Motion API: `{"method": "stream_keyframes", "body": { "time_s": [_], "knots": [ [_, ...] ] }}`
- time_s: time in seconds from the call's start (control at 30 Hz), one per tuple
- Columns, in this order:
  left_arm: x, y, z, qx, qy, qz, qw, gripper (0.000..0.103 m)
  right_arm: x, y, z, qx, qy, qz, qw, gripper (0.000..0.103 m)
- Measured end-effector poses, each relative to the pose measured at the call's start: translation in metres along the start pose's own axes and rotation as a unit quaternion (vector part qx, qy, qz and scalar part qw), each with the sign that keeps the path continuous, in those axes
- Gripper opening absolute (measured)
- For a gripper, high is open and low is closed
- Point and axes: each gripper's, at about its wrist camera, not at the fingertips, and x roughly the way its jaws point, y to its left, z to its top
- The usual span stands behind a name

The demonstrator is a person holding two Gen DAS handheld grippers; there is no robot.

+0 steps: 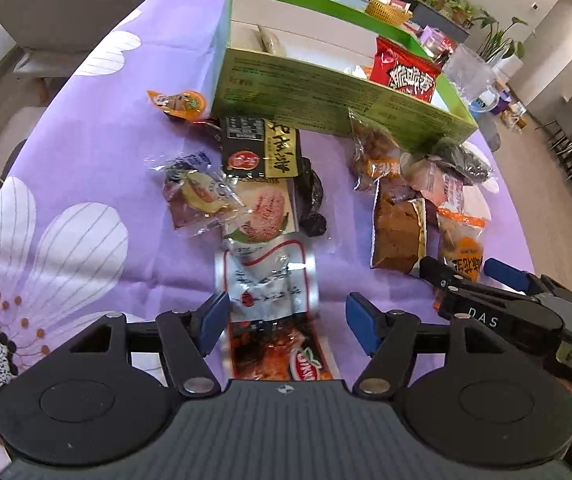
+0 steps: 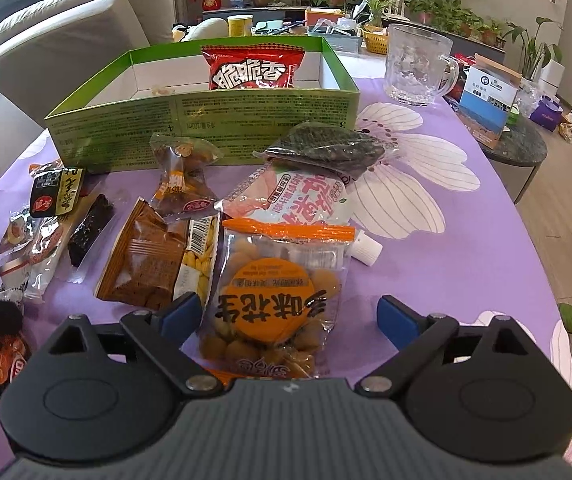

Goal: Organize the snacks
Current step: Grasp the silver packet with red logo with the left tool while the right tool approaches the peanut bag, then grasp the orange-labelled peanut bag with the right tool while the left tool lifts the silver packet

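A green cardboard box [image 1: 325, 100] [image 2: 190, 128] stands on the purple flowered tablecloth with a red chip bag [image 1: 403, 70] [image 2: 252, 66] inside. Loose snack packets lie in front of it. My left gripper [image 1: 286, 320] is open, its blue pads on either side of a silver packet [image 1: 268, 284] lying on the cloth, with an orange-red packet [image 1: 282, 354] under it. My right gripper [image 2: 286, 318] is open around an orange peanut bag [image 2: 278, 300], which also shows in the left wrist view [image 1: 461, 240]. The right gripper shows at the right of the left wrist view [image 1: 461, 276].
Other packets: black-yellow [image 1: 262, 152], brown [image 2: 154, 256], pink-white [image 2: 293, 196], dark seaweed [image 2: 325, 152], clear candy bag [image 2: 182, 172], orange jelly cup [image 1: 182, 104]. A glass mug [image 2: 417, 68] stands right of the box. The table edge curves at the right.
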Motion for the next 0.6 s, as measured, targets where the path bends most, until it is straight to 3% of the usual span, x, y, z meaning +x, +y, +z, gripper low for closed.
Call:
{"method": "stream_keyframes", "body": {
  "time_s": [0.07,0.2,0.23,0.37,0.4,0.53,0.57,0.6],
  "knots": [
    [0.005,-0.008,-0.001,0.014,0.004,0.015,0.9998,0.067,0.000,0.000,-0.001,0.001,-0.001,0.000,1.000,0.078],
    [0.009,-0.013,-0.004,0.028,-0.002,0.039,0.9988,0.065,0.000,0.000,0.000,0.000,0.000,0.000,1.000,0.078],
    [0.008,-0.011,-0.004,0.022,-0.006,0.037,0.9990,0.054,0.000,0.000,0.000,0.000,-0.002,-0.001,1.000,0.078],
    [-0.005,-0.006,-0.002,0.027,-0.032,0.011,0.9991,0.031,-0.003,0.000,0.000,-0.002,-0.003,0.021,1.000,0.075],
    [-0.008,-0.008,-0.002,0.035,-0.037,0.010,0.9987,0.031,-0.005,0.001,0.002,-0.005,-0.001,0.028,1.000,0.071],
    [-0.012,-0.011,-0.002,0.046,-0.044,0.003,0.9980,0.028,-0.015,0.001,0.004,-0.005,-0.020,0.026,0.999,0.068],
    [-0.013,-0.011,-0.002,0.047,-0.045,-0.001,0.9979,0.014,-0.018,0.000,0.005,-0.002,-0.025,0.027,0.999,0.068],
    [-0.013,-0.012,-0.001,0.050,-0.044,-0.007,0.9977,0.007,-0.021,-0.001,0.006,0.000,-0.029,0.028,0.999,0.068]
  ]
}}
